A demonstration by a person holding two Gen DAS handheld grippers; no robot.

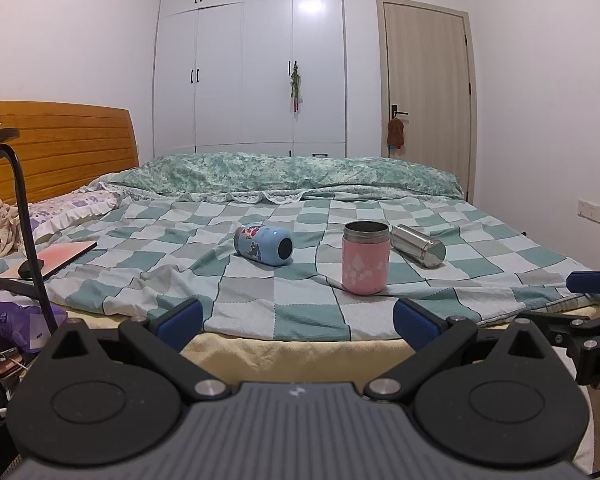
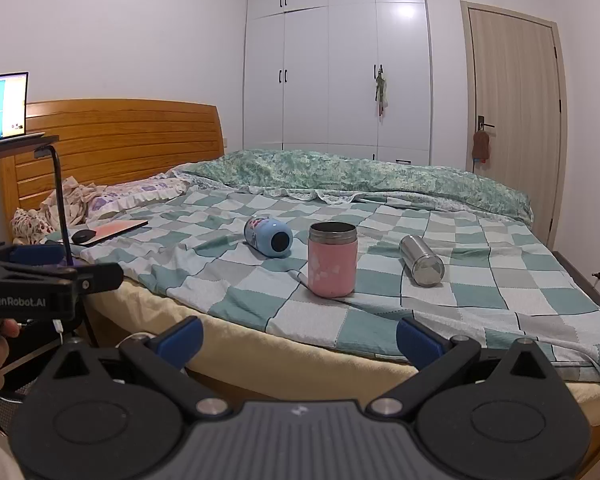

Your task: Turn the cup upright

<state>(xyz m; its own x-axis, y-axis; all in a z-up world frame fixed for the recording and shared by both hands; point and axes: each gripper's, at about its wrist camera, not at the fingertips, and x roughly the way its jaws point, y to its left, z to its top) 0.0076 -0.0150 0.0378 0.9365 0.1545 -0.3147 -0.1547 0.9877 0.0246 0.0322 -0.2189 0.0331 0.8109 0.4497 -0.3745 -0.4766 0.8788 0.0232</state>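
A pink cup (image 1: 365, 258) (image 2: 332, 259) with a steel rim stands upright on the checked bedspread (image 1: 260, 280). A blue cup (image 1: 265, 245) (image 2: 269, 236) lies on its side to its left, base toward me. A steel cup (image 1: 419, 245) (image 2: 421, 260) lies on its side to its right. My left gripper (image 1: 298, 320) is open and empty, held off the bed's near edge. My right gripper (image 2: 299, 338) is open and empty, also short of the bed. Each gripper shows at the edge of the other's view.
A folded green quilt (image 1: 284, 172) lies along the far side of the bed. A pink notebook (image 1: 66, 258) with a black mouse sits at the left. A black stand (image 1: 28, 216) with a laptop (image 2: 2, 108) is beside the bed. A wardrobe and door stand behind.
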